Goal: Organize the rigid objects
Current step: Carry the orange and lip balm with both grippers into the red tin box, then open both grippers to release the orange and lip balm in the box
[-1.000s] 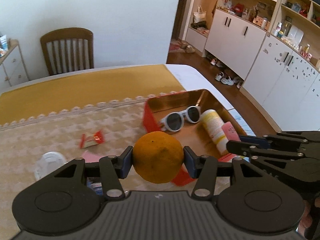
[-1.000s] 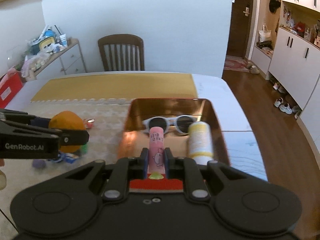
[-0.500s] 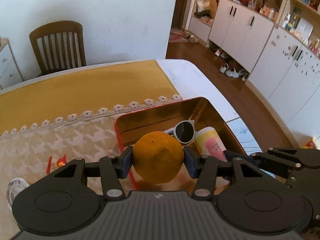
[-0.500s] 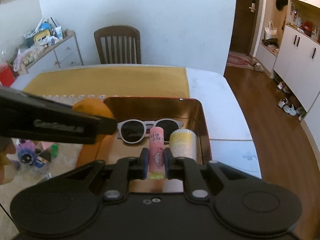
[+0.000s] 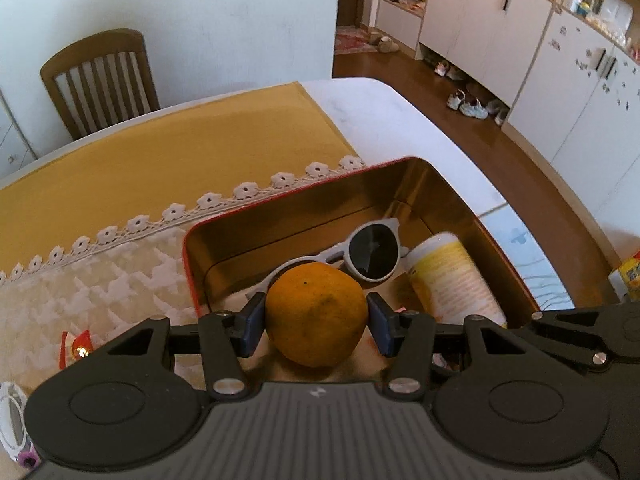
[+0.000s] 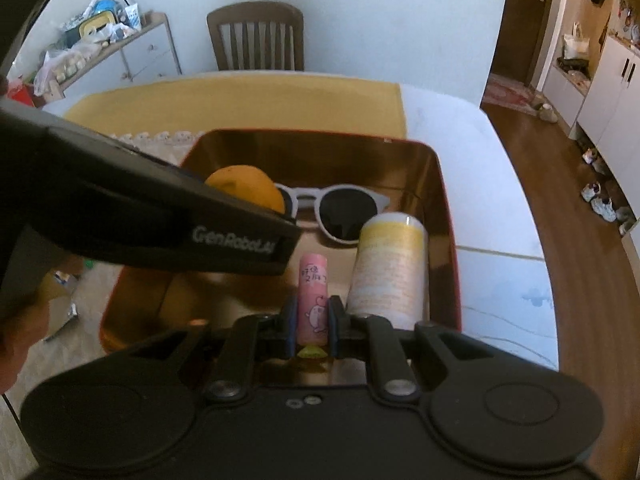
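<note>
My left gripper (image 5: 316, 322) is shut on an orange (image 5: 317, 313) and holds it over the near left part of a red tin tray (image 5: 280, 196) with a gold inside. The orange also shows in the right wrist view (image 6: 244, 192). My right gripper (image 6: 313, 326) is shut on a pink tube (image 6: 313, 296) over the tray's (image 6: 436, 168) near edge. In the tray lie white sunglasses (image 5: 372, 248) (image 6: 340, 208) and a yellow-white bottle (image 5: 452, 276) (image 6: 386, 268).
The tray stands on a table with a lace-edged cream cloth (image 5: 100, 276) and a yellow mat (image 5: 180, 152). Small wrappers (image 5: 76, 344) lie left of the tray. A wooden chair (image 5: 96, 80) stands at the far side. White cabinets (image 5: 500, 32) line the right.
My left gripper has carried the orange rightward and forward, from over the cloth to over the tray. My right gripper has moved in lower over the tray's near edge with the pink tube.
</note>
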A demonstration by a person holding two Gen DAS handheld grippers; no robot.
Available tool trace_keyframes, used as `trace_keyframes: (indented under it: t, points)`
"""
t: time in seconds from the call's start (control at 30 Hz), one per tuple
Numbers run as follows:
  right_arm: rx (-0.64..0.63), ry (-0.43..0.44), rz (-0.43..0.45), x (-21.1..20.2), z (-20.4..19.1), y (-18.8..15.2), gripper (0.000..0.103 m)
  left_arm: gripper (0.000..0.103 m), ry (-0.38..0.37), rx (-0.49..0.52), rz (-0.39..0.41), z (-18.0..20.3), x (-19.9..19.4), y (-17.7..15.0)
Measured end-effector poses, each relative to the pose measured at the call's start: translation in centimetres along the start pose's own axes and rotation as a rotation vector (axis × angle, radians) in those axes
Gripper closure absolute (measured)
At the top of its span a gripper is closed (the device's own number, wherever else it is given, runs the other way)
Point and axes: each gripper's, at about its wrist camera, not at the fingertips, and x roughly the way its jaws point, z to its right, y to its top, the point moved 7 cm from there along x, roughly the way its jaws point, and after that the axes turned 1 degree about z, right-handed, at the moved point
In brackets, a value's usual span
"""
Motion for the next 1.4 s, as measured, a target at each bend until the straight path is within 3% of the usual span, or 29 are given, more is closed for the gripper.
trace_keyframes:
  t: [0.33, 0.63, 1.0, 1.4]
  points:
    - [0.025, 0.033, -0.042, 0.3, -0.2, -0.6, 0.089, 0.05, -0.015, 0.01, -0.035, 0.7, 1.9, -0.3]
    - [0.079, 0.07, -0.041, -0.3, 0.4, -0.8, 0.081, 0.05, -0.021, -0.019, -0.042, 0.6, 1.8, -0.2]
    - [0.097, 0.087, -0.017, -1.6, 0.4, -0.4, 0.068, 0.05, -0.002, -0.01, 0.032, 0.3, -1.6, 0.0]
    - [0.097, 0.062, 0.048, -4.9, -0.1, -0.1, 0.046, 0.05, 0.0, -0.043, 0.106, -1.2, -6.7, -0.3]
